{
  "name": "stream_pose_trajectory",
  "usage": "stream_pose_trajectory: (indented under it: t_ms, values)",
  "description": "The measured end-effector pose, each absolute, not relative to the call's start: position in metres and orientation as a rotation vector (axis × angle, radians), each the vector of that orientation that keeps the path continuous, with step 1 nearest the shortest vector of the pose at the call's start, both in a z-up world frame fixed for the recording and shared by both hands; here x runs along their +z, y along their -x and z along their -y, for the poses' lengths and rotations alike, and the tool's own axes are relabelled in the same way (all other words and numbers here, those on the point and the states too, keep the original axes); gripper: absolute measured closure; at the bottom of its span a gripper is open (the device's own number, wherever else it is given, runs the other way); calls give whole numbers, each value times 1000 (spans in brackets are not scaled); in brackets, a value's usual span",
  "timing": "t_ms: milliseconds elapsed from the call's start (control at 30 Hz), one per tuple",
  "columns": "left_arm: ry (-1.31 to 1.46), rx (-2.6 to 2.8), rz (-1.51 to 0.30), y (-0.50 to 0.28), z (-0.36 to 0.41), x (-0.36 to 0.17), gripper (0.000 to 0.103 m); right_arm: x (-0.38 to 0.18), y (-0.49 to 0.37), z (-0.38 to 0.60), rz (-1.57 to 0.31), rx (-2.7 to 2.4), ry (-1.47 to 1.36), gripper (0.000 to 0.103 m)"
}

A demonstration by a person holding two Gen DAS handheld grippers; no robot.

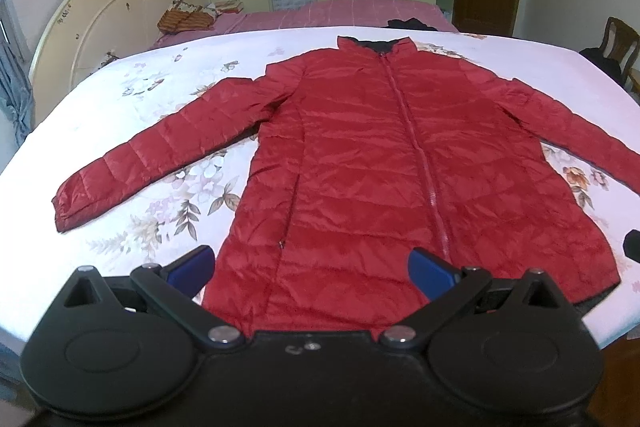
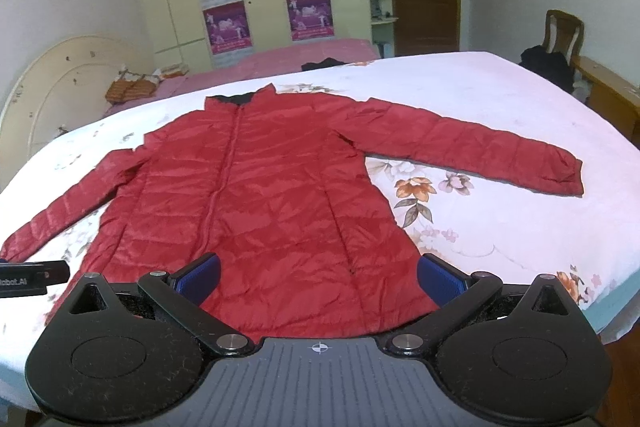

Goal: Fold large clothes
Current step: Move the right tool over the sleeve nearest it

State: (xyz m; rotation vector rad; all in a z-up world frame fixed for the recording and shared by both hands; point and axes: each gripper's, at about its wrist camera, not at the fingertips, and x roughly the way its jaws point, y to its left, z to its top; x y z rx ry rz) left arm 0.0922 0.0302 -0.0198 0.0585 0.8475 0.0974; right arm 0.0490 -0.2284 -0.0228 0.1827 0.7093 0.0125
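Note:
A red quilted jacket (image 1: 360, 155) lies flat and zipped, front up, on a white floral bedspread (image 1: 168, 195), collar away from me and both sleeves spread out. It also shows in the right wrist view (image 2: 272, 195). My left gripper (image 1: 312, 267) is open and empty, hovering above the jacket's hem on the left half. My right gripper (image 2: 320, 279) is open and empty above the hem on the right half. The left sleeve cuff (image 1: 68, 203) and the right sleeve cuff (image 2: 568, 171) lie flat on the bedspread.
A cream headboard (image 1: 100, 23) stands at the left. A pink bed (image 1: 340, 13) with a dark garment (image 1: 412, 24) lies behind. A wooden chair (image 2: 560, 39) with dark clothes stands at the right. Wardrobes with posters line the back wall. The left gripper's body (image 2: 32, 277) shows at the left edge.

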Motion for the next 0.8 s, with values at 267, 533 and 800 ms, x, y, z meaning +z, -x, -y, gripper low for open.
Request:
stream_pose_trajectory:
  t_ms: [267,533,800]
  values:
    - [-59,78,-852,-142,-51,-31,0,-31,-88,217,-727,-47,-187,0]
    - [-60,56,-849,-192,-74,-43,1,-33,-120,214,-713,-134,-217,0]
    - [-57,39,-869,-229,-82,-56,1,-32,-142,229,-701,-205,-241,0]
